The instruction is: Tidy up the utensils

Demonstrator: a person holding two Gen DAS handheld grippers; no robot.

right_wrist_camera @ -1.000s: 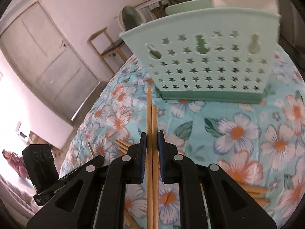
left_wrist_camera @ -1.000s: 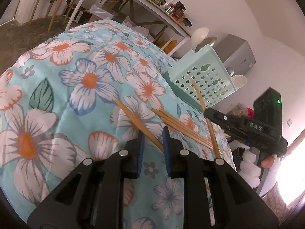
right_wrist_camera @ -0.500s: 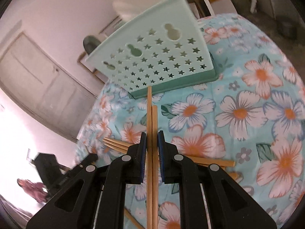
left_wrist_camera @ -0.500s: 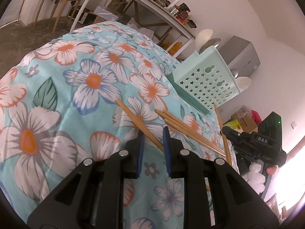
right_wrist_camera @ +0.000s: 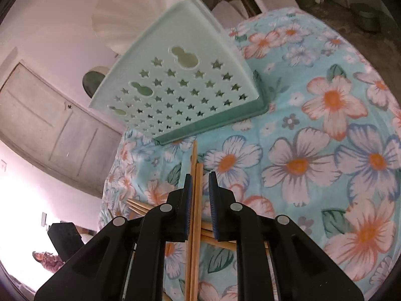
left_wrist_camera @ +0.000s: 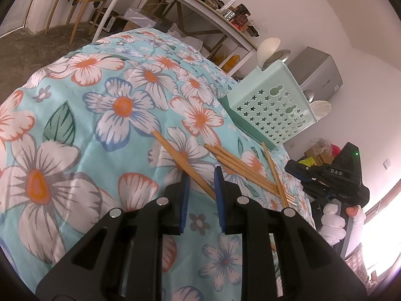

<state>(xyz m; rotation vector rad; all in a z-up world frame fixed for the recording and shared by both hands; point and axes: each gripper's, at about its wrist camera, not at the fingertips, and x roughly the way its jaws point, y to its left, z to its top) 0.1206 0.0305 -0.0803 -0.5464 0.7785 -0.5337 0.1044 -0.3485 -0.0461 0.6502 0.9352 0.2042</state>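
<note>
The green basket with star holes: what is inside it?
From the green basket, white spoon bowls and a metal spoon stick out above the rim. Their handles and the basket's bottom are hidden by its wall.

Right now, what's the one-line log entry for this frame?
left gripper: jaws apart around one chopstick on cloth | right gripper: chopstick pair between jaws, gap beside one pad | mint utensil holder: ahead

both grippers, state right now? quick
left gripper: open, one chopstick lying between its jaws.
right gripper: slightly open, two chopsticks loose between its jaws.
</note>
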